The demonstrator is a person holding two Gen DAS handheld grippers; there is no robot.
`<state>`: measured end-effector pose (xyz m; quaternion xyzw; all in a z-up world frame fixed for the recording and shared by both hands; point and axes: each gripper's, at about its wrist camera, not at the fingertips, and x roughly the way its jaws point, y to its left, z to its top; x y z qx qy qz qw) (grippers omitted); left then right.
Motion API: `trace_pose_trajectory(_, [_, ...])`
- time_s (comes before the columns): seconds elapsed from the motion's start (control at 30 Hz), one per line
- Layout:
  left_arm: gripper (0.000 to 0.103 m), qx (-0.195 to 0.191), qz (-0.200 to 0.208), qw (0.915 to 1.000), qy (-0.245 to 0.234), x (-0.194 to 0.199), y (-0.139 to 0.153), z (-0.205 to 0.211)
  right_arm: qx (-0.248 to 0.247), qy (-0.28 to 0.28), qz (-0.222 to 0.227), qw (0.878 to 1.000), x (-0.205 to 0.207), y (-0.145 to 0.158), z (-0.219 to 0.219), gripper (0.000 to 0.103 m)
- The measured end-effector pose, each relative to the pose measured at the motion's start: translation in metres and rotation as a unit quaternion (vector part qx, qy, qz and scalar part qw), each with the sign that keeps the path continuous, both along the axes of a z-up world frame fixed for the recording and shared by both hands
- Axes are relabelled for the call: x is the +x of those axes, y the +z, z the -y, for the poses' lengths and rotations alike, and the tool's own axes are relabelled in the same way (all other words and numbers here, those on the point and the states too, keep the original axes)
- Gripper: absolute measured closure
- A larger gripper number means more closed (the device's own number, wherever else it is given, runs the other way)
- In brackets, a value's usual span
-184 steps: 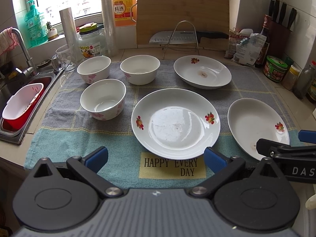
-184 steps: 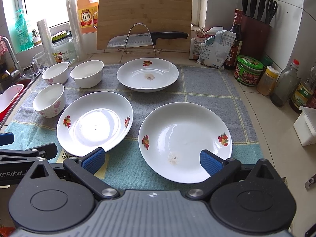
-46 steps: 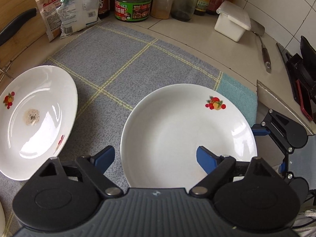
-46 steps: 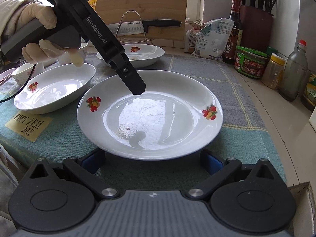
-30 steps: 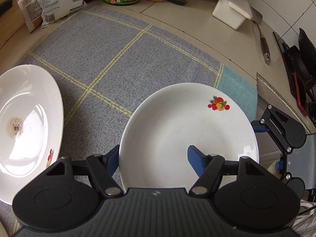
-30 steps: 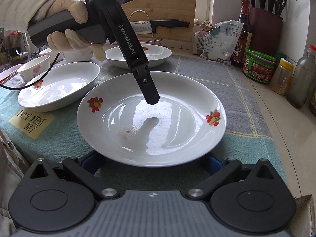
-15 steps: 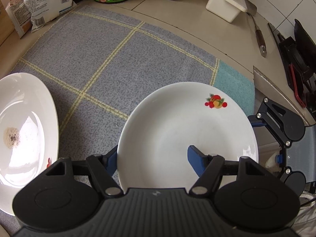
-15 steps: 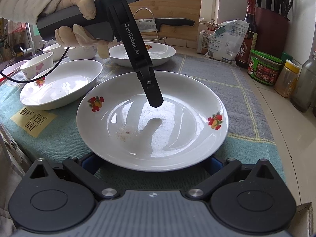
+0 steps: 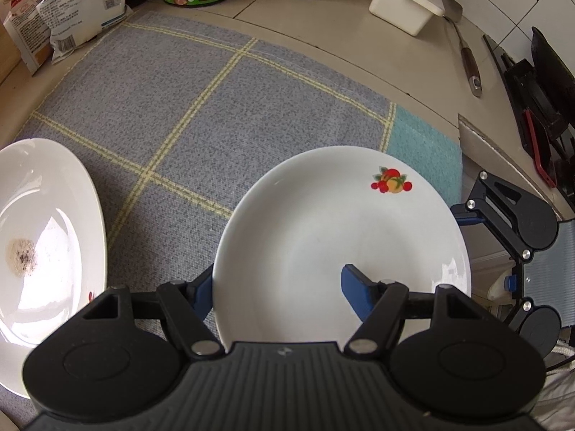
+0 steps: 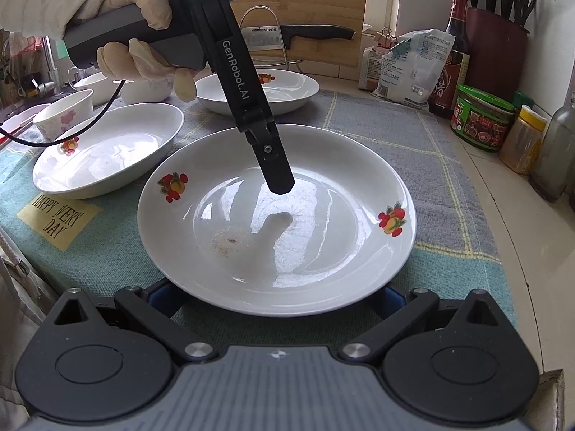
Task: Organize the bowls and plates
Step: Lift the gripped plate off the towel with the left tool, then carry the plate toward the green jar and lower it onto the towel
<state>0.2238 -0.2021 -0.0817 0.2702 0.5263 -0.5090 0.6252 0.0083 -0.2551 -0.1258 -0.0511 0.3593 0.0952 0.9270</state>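
A white plate with fruit decals (image 10: 276,222) lies at the near right of the towel; it also shows in the left wrist view (image 9: 341,237). My left gripper (image 9: 276,283) straddles its rim, one blue finger inside (image 9: 354,285), one outside under the rim (image 9: 203,287), partly closed. In the right wrist view its finger (image 10: 273,168) reaches down into the plate. My right gripper (image 10: 276,298) is open, its fingers low beside the plate's near edge and mostly hidden under it. Two more plates (image 10: 107,151) (image 10: 258,89) and several bowls (image 10: 64,115) lie behind.
A grey and teal towel (image 9: 215,107) covers the counter. Jars and bottles (image 10: 481,118), a bag (image 10: 409,68) and a knife block (image 10: 496,43) stand at the right back. A cutting board and knife rack (image 10: 287,32) stand behind. A white box (image 9: 406,3) sits by the wall.
My left gripper has come from the front edge over to the right plate and narrowed its jaws across the rim. My right gripper has moved in low at the plate's near edge.
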Motion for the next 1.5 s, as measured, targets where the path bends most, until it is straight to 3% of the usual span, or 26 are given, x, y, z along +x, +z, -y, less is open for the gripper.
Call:
trace_pose_trajectory(0.77, [0.033, -0.029, 0.014, 0.9991, 0.027, 0.004, 0.020, -0.002, -0.015, 0.014, -0.012, 1.000, 0.010, 0.016, 0.006, 0.000])
trace_pose_trajectory(1.5, [0.033, -0.054, 0.035, 0.9959, 0.063, 0.038, 0.028, 0.031, -0.029, 0.035, -0.011, 0.999, 0.049, 0.025, 0.046, 0.000])
